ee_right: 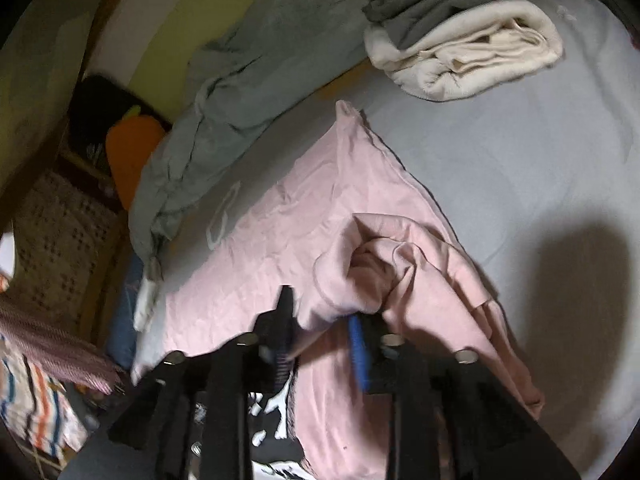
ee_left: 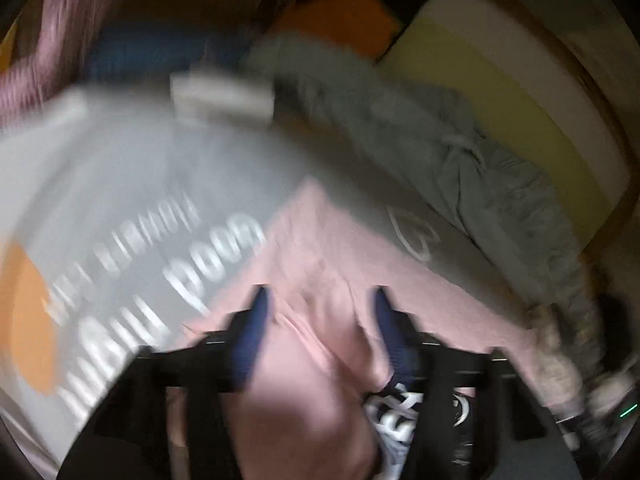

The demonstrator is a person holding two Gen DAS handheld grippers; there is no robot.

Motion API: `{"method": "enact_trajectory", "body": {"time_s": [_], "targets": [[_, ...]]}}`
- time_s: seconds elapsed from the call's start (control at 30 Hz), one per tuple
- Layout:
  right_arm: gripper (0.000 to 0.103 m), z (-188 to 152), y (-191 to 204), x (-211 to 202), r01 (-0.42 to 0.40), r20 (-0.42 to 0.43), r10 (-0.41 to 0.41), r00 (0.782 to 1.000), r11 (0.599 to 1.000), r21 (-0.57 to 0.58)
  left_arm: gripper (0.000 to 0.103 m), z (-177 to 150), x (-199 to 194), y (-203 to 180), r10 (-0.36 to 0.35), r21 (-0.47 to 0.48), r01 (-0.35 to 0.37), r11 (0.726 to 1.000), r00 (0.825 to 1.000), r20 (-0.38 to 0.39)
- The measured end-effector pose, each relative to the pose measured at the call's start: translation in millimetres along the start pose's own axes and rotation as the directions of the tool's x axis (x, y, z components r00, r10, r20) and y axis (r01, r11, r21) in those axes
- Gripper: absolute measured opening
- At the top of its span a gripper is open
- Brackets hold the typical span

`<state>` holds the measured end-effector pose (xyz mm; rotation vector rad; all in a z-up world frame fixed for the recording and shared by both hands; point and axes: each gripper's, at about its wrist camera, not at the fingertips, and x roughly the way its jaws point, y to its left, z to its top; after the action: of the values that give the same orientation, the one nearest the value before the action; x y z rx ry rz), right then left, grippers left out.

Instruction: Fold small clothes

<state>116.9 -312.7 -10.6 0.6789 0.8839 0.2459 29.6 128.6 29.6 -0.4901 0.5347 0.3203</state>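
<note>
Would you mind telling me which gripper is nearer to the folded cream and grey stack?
Right. The right gripper, jaws open over the pink garment, has the folded stack ahead of it across bare sheet. The left gripper, also open over pink cloth, shows no stack in its view.

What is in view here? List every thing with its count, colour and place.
pink garment: one, pink, middle of the sheet, near end bunched at the grippers
sheet: one, grey with white lettering, under everything
crumpled garment: one, grey-green, along the far edge
folded clothes: two, cream with dark grey on top, far right
orange item: one, beyond the crumpled garment; too unclear to name
striped cloth: one, white, orange and blue, lower left
left gripper: black with blue pads, jaws apart, pink fabric between
right gripper: same colours, jaws apart at the pink fold
</note>
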Motion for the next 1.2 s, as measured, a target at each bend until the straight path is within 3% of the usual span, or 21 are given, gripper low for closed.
{"method": "enact_trajectory", "body": {"time_s": [0.1, 0.2, 0.27, 0.33, 0.37, 0.43, 0.47, 0.5, 0.53, 0.6, 0.7, 0.83, 0.97, 1.03, 1.07, 1.13, 1.2], "targets": [[0.075, -1.6, 4.8, -25.0, 0.035, 0.116, -0.029, 0.993, 0.998, -0.047, 0.063, -5.3, -23.6, -12.2, -0.042, 0.13, 0.033, 0.991, 0.997, 0.068], [0.075, -2.4, 13.0, -46.9, 0.063, 0.183, -0.038, 0.982, 0.989, -0.133, 0.063, -12.4, -28.8, -25.4, -0.12, 0.22, 0.117, 0.968, 0.993, -0.001], [0.075, -2.5, 23.1, -48.7, 0.05, 0.128, -0.02, 0.992, 0.971, -0.233, 0.063, -21.4, -20.4, -47.0, -0.113, 0.345, 0.156, 0.925, 0.984, -0.139], [0.075, -9.6, 44.2, -39.5, 0.049, 0.035, -0.038, 0.999, 0.91, -0.411, 0.063, -33.2, -10.0, -67.2, -0.099, 0.447, 0.211, 0.869, 0.961, -0.259], [0.075, -14.7, 54.8, -32.7, 0.067, 0.006, -0.074, 0.997, 0.866, -0.496, 0.063, -40.0, -4.2, -77.6, -0.101, 0.485, 0.253, 0.837, 0.943, -0.317], [0.075, -25.8, 73.6, -13.7, 0.114, -0.028, -0.173, 0.985, 0.755, -0.646, 0.063, -51.4, 10.2, -95.0, -0.061, 0.523, 0.298, 0.799, 0.905, -0.422], [0.075, -28.1, 78.5, -1.4, 0.108, -0.067, -0.21, 0.975, 0.721, -0.684, 0.063, -54.2, 16.7, -100.5, -0.061, 0.523, 0.321, 0.79, 0.889, -0.453], [0.073, -26.9, 79.5, 11.5, 0.086, -0.122, -0.234, 0.965, 0.717, -0.692, 0.063, -55.4, 22.5, -104.0, -0.059, 0.52, 0.331, 0.788, 0.881, -0.47], [0.071, -22.2, 77.7, 24.6, 0.058, -0.182, -0.243, 0.953, 0.736, -0.675, 0.063, -55.9, 31.9, -107.1, -0.034, 0.521, 0.319, 0.791, 0.875, -0.483], [0.064, -8.5, 72.3, 45.4, 0.067, -0.225, -0.261, 0.939, 0.779, -0.623, 0.062, -51.6, 51.2, -109.2, -0.003, 0.52, 0.271, 0.81, 0.889, -0.459], [0.061, 16.2, 64.9, 58.7, 0.151, -0.122, -0.259, 0.958, 0.819, -0.553, 0.062, -44.5, 73.7, -106.6, 0.037, 0.517, 0.178, 0.837, 0.925, -0.378], [0.058, 30.5, 56.0, 62.3, 0.185, -0.084, -0.258, 0.963, 0.851, -0.492, 0.061, -40.3, 84.7, -97.4, 0.007, 0.476, 0.17, 0.863, 0.937, -0.348], [0.058, 18.0, 54.8, 50.2, 0.225, -0.025, -0.285, 0.958, 0.805, -0.55, 0.061, -44.8, 69.2, -81.4, 0.088, 0.517, 0.049, 0.854, 0.967, -0.237], [0.058, 12.3, 46.1, 37.5, 0.215, -0.005, -0.263, 0.965, 0.801, -0.558, 0.059, -48.3, 54.5, -68.8, 0.071, 0.504, 0.049, 0.862, 0.974, -0.216], [0.058, 8.8, 41.5, 28.2, 0.194, -0.004, -0.237, 0.972, 0.804, -0.562, 0.059, -50.9, 43.2, -65.7, 0.034, 0.509, 0.08, 0.857, 0.977, -0.211], [0.058, -1.4, 38.0, 8.6, 0.134, -0.009, -0.172, 0.985, 0.799, -0.587, 0.059, -60.2, 19.2, -68.3, -0.03, 0.56, 0.141, 0.816, 0.979, -0.203], [0.058, -17.2, 36.6, -5.9, 0.057, -0.037, -0.105, 0.994, 0.77, -0.636, 0.059, -71.1, 2.9, -72.6, -0.035, 0.611, 0.144, 0.779, 0.982, -0.186]]}}
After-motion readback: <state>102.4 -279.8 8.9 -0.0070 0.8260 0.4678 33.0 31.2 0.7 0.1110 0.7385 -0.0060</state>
